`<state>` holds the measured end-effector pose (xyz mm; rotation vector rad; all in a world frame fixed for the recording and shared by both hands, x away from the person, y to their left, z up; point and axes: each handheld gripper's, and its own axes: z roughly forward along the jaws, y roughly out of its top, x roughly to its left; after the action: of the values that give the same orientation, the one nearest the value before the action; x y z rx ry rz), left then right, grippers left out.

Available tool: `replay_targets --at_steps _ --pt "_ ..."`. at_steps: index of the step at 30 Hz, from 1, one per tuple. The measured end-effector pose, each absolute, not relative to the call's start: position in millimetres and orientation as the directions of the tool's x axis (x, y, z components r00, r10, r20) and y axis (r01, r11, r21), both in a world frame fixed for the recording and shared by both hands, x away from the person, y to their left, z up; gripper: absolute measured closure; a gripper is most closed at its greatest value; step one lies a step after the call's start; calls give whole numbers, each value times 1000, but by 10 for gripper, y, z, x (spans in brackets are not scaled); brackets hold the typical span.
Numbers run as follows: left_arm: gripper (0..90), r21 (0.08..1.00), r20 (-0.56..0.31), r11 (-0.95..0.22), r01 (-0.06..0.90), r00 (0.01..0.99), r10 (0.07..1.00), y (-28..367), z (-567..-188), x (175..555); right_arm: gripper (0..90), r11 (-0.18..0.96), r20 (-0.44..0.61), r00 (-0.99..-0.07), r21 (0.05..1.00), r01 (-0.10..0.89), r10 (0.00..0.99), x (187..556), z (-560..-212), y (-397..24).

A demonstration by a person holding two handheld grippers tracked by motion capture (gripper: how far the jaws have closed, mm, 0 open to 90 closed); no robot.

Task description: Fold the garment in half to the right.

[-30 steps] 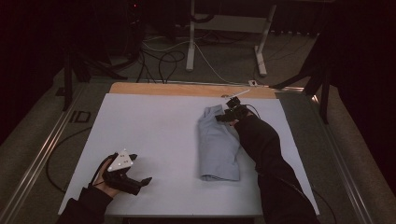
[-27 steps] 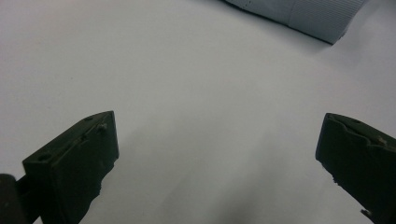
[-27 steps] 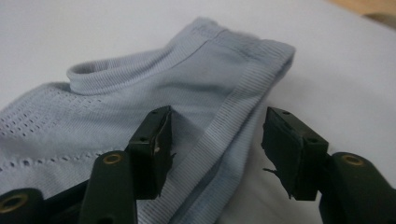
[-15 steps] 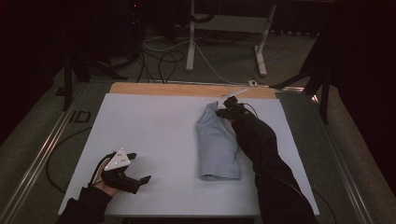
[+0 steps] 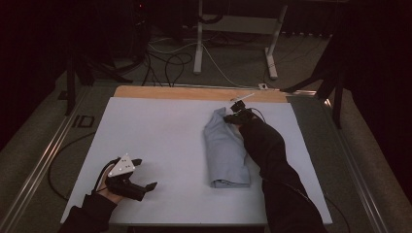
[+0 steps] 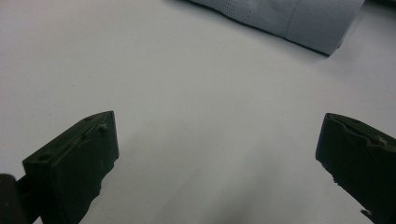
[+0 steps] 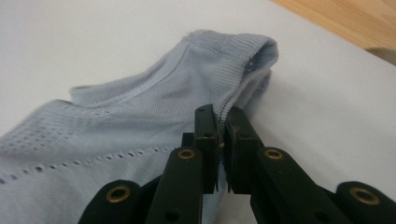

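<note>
The folded pale blue garment [image 5: 225, 150] lay on the right half of the white table [image 5: 160, 141], its long side running away from you, its far end near the wooden strip [image 5: 194, 93] along the table's back edge. Your right gripper [image 7: 223, 122] had just been closing, and its jaws pinched the ribbed edge of the cloth at that far end, lifting it slightly. Your left gripper [image 5: 141, 187] rested at the near left corner, well apart from the garment, its jaws spread wide over bare table with nothing between them.
</note>
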<state>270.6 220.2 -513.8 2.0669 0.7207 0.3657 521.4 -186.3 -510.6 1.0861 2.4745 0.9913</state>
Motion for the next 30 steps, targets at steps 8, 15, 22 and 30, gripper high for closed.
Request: replay_targets --at_steps 8,15,22,30 --pt "4 829 -7 -434 354 782 624 2204 -5135 2701 585 504 8 -671 653 565 741 5228 -5134 -1833" --pt "4 828 0 -441 346 786 618 2202 -5127 2693 256 485 52 -703 688 540 709 5132 -4933 -1898" --pt "4 840 -7 -429 331 798 602 2195 -5099 2675 147 474 76 -749 732 490 658 4900 -4735 -1885" --pt "4 843 -11 -434 318 817 577 2180 -5077 2651 147 475 80 -800 768 430 594 4540 -4618 -1820"
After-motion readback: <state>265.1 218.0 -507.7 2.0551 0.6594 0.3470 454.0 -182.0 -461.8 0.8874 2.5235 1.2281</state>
